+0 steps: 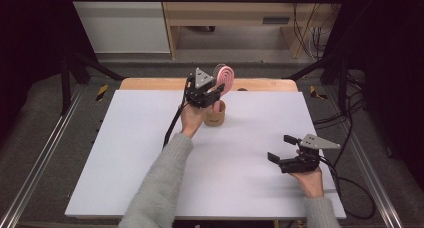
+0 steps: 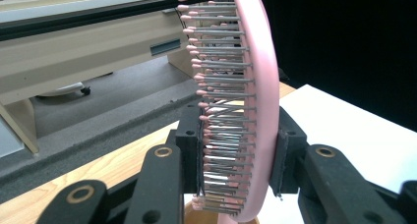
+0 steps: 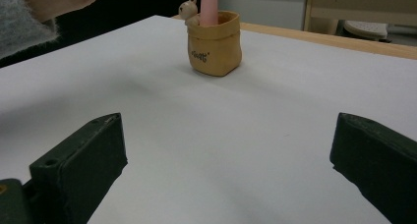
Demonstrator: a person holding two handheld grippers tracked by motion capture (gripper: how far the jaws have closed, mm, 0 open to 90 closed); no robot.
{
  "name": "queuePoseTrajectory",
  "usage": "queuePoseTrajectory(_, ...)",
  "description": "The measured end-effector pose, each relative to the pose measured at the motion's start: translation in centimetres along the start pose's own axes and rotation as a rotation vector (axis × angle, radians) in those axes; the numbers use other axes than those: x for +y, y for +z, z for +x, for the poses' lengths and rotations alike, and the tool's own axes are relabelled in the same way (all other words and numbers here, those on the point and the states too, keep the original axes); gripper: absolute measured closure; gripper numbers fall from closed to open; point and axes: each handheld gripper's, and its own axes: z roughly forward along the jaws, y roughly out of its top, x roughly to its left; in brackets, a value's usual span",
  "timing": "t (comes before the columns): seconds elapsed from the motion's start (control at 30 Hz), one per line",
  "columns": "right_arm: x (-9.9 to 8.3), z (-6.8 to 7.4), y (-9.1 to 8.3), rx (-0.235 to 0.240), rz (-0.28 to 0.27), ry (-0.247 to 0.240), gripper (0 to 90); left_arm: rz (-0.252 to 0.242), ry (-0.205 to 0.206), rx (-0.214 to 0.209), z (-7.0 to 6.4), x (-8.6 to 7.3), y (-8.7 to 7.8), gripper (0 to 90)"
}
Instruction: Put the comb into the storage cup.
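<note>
Hairbrush (image 2: 255, 101) handle (partly hidden) in holder (image 3: 214, 43)

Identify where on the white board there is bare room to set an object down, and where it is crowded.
The near-left stretch of the white board, beside the grey sleeve, is bare. So is the middle, between the tan pot and the open right claw. The crowded spot is the far centre, where the left claw grips the pink hairbrush standing in the pot.

Desk (image 1: 150, 153): white top, wooden edge showing along the far side.
On it: one small tan pouch-shaped holder (image 1: 215, 115), upright, far centre.
</note>
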Motion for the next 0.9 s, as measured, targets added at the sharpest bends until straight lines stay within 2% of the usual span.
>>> queuePoseTrajectory(0.37, 0.0, 0.0, 0.0, 0.000, -0.001, 0.005, 0.8, 0.002, 0.032, -0.009, -0.4, -0.7, -0.3, 64.2)
queuePoseTrajectory(0.9, 0.0, 0.0, 0.0, 0.000, -0.001, 0.003, 0.7, 0.012, 0.047, -0.035, -0.3, -1.9, -0.5, 64.0)
